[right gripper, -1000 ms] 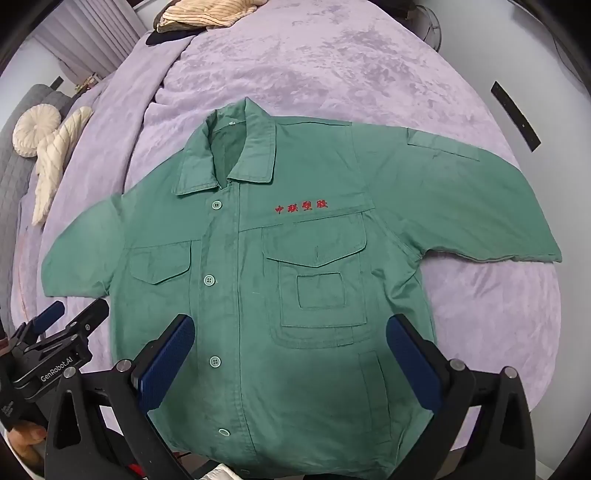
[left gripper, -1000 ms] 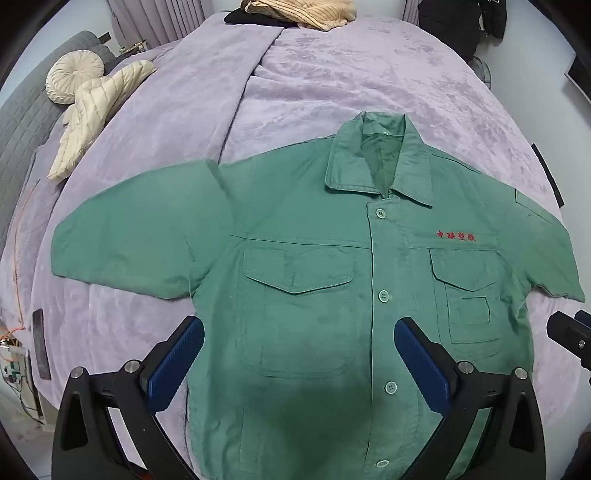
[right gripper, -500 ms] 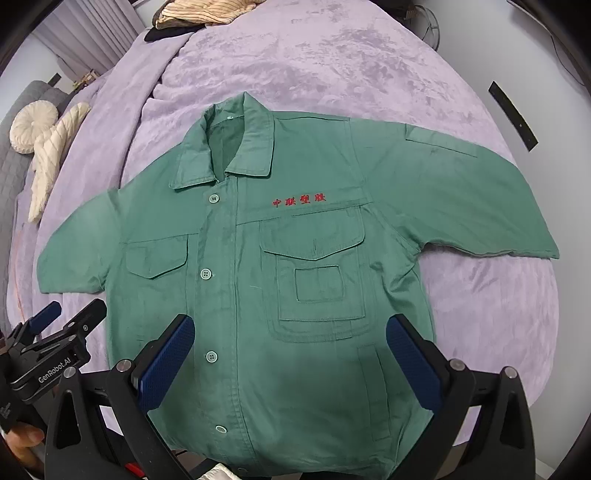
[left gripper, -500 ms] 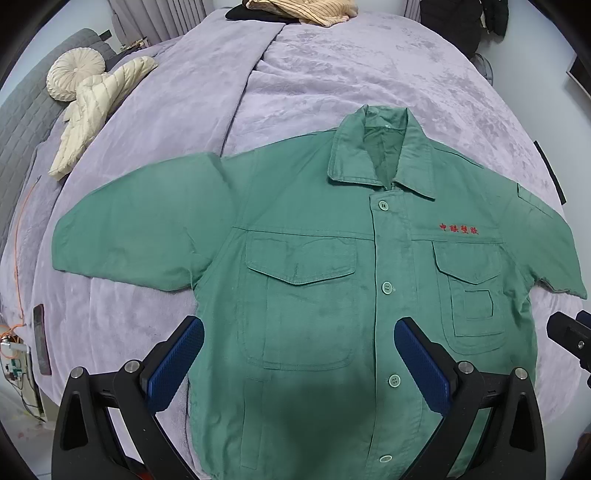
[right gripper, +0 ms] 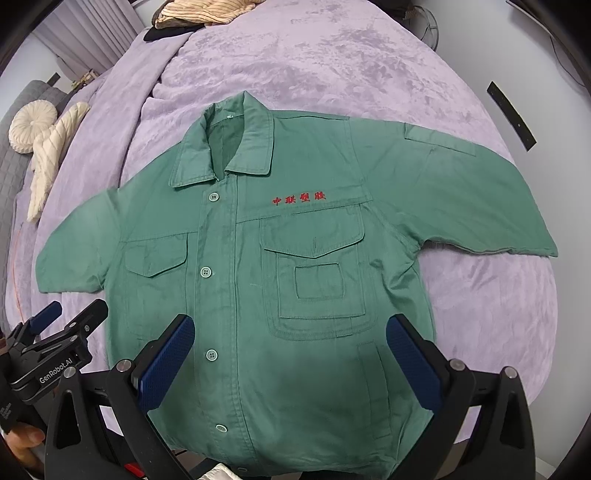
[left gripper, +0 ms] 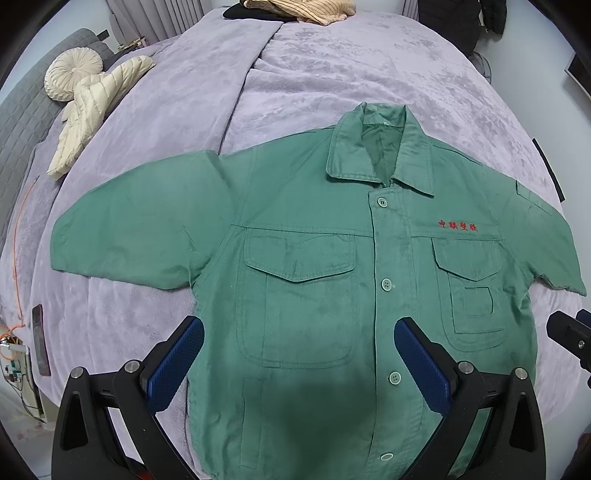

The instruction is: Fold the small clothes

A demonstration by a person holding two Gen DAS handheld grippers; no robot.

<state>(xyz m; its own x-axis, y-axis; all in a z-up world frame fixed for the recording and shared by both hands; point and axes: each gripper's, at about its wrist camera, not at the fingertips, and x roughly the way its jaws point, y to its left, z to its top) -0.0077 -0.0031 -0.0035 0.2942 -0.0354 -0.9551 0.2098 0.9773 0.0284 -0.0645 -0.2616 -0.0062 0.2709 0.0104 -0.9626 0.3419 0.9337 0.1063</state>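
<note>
A green short-sleeved work shirt [left gripper: 314, 280] [right gripper: 295, 280] lies flat and buttoned on a purple bed cover [left gripper: 332, 66], collar away from me, both sleeves spread out, red embroidered characters on one chest side. My left gripper [left gripper: 299, 354] hovers open above the shirt's lower left half, nothing between its blue pads. My right gripper [right gripper: 290, 350] hangs open above the lower right half, over the chest pocket's bottom edge. The left gripper [right gripper: 62, 317] also shows at the lower left of the right wrist view, held by a hand [right gripper: 22, 443].
A cream quilted garment [left gripper: 92, 107] and a round cream cushion [left gripper: 72, 75] lie at the bed's far left. A tan striped garment [left gripper: 299, 7] sits at the head of the bed. Black strips [right gripper: 511, 114] mark the bed's right side. An orange cable [left gripper: 18, 243] runs along the left edge.
Both grippers have drifted slightly forward over the shirt, so it sits a little lower in the views. The shirt itself has not moved and both grippers stay open.
</note>
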